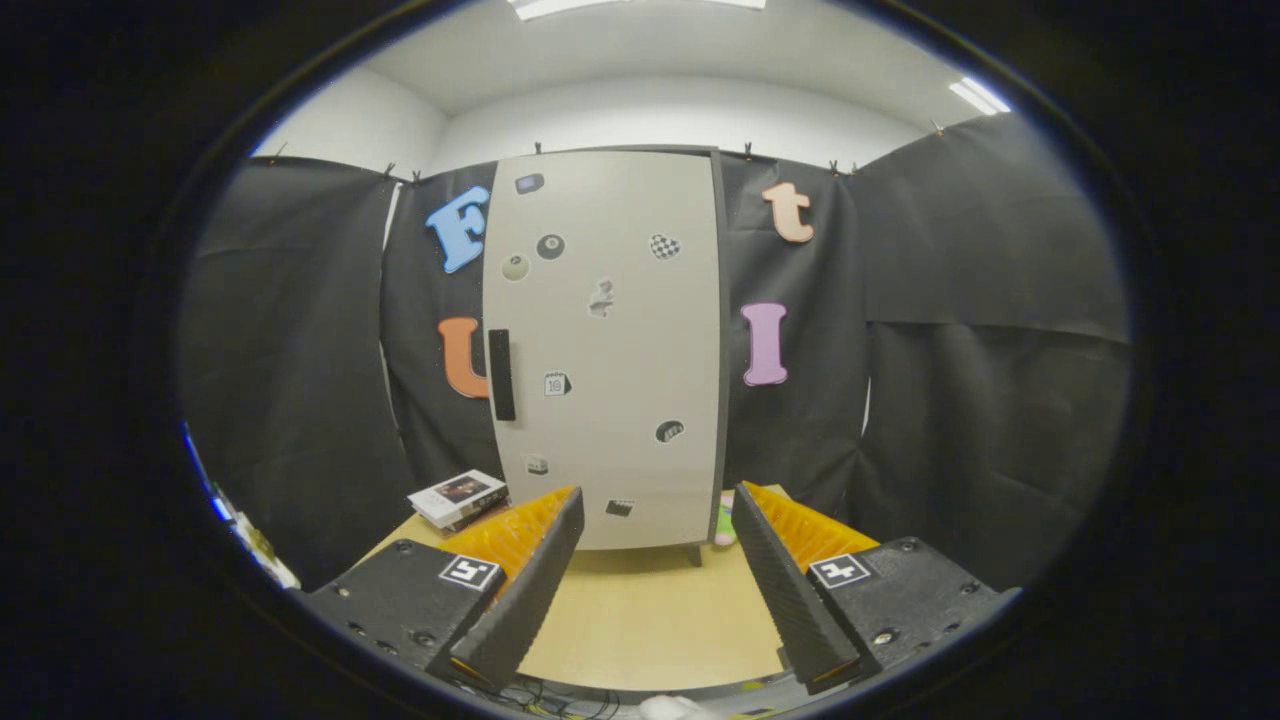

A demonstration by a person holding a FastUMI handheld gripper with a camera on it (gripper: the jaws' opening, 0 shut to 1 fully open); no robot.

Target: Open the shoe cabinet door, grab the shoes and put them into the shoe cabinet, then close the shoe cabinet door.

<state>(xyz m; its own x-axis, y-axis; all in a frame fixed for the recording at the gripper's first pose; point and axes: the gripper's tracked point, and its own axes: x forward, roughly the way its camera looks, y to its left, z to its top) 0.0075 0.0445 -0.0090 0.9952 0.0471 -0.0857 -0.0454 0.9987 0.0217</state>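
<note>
Shoe cabinet door (610,340) stands closed on the worktop (640,610), fitting either stage; something pink and green (724,525) peeks from its right; gripper (655,580) fingers apart, holding nothing.

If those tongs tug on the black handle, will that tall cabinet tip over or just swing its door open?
The shoe cabinet looks tall and narrow on small feet, so a hard tug might rock it. Its handle sits at the door's edge, probably far from the hinge, so the door should swing easily. The open tongs hold nothing.
</note>
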